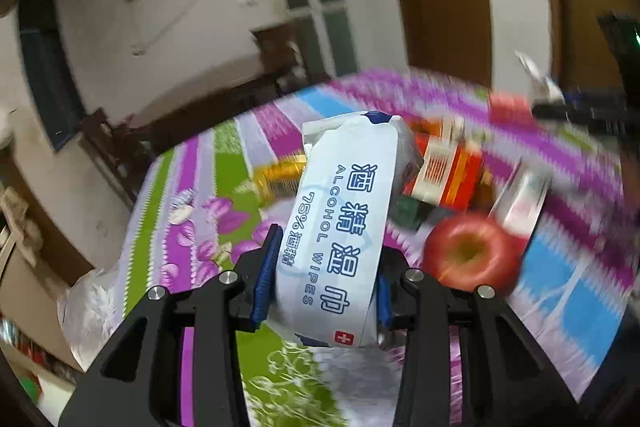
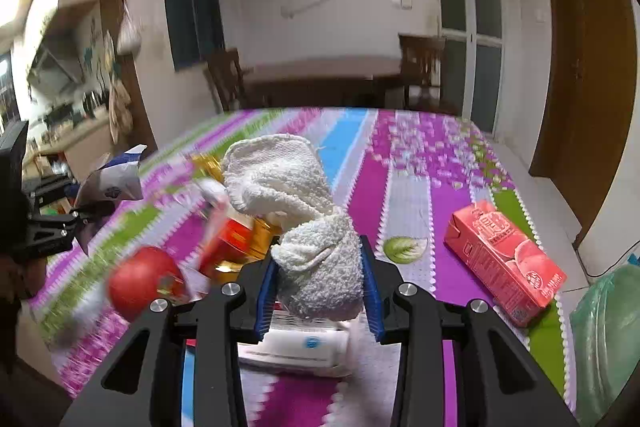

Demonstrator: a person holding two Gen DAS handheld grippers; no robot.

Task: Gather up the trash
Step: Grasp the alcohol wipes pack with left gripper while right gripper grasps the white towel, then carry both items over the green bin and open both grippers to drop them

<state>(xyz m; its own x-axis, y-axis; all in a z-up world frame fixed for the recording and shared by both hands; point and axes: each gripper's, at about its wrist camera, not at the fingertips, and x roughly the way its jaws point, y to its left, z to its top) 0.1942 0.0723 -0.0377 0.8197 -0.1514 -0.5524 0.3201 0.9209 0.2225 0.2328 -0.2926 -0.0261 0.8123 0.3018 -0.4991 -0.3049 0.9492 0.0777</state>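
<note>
Left hand-held gripper (image 1: 324, 279): clamping a white alcohol-wipes packet (image 1: 340, 211), which is hanging above the striped floral surface (image 1: 192, 195).

Right hand-held gripper (image 2: 318, 279): squeezing a white cloth (image 2: 296, 203), lifted clear of the surface.

Lying beyond: a red apple (image 1: 472, 253), an orange-red box (image 1: 448, 173), and, off to the right, a pink drink carton (image 2: 504, 259).

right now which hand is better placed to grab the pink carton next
Neither is free: the left gripper holds the wipes pack, the right gripper holds the white cloth. Once emptied, right: the pink carton lies on its side.
</note>
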